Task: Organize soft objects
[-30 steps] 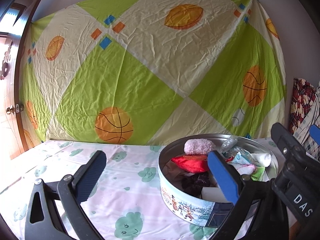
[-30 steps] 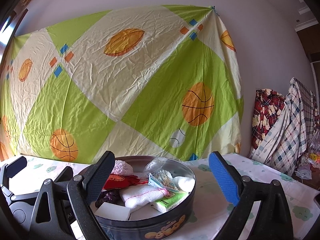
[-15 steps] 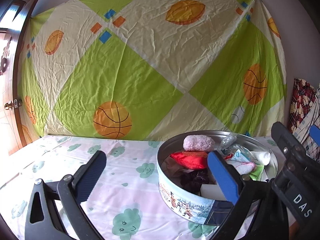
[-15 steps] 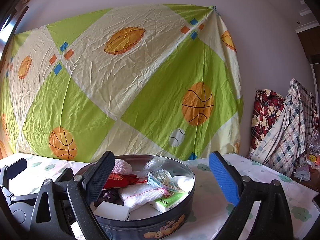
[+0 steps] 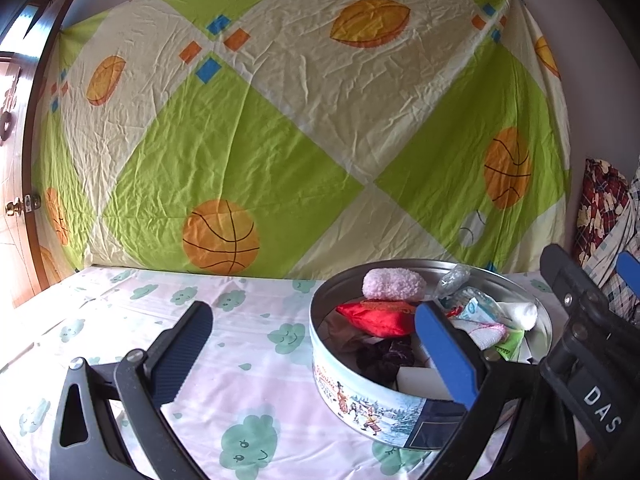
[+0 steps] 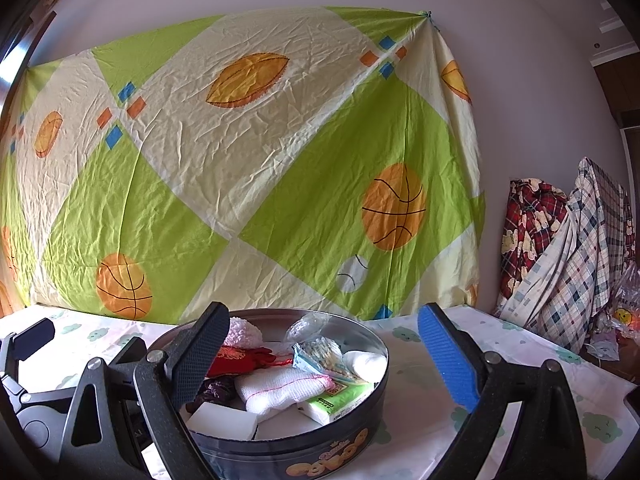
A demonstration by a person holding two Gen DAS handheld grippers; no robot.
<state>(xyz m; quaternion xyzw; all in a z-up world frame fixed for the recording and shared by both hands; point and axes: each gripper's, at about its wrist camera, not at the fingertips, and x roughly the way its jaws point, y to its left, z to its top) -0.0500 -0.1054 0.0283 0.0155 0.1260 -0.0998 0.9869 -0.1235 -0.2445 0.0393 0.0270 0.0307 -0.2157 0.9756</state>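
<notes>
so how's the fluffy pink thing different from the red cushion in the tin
The fluffy pink thing is pale, fuzzy and rounded; the red cushion is bright, smooth and shiny, flatter, with a pointed corner. The pink one sits by the tin's far wall, the red one just in front of it, nearer the middle. Both look soft, lie loose in the tin, and neither is gripped.

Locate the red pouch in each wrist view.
Left wrist: red pouch lies right of centre, inside the round tin, below the pink fluffy ball.
Right wrist: red pouch is lower left of centre, partly hidden by the dark jaw.
Shared landmark: the pink fluffy ball behind the pouch.
</notes>
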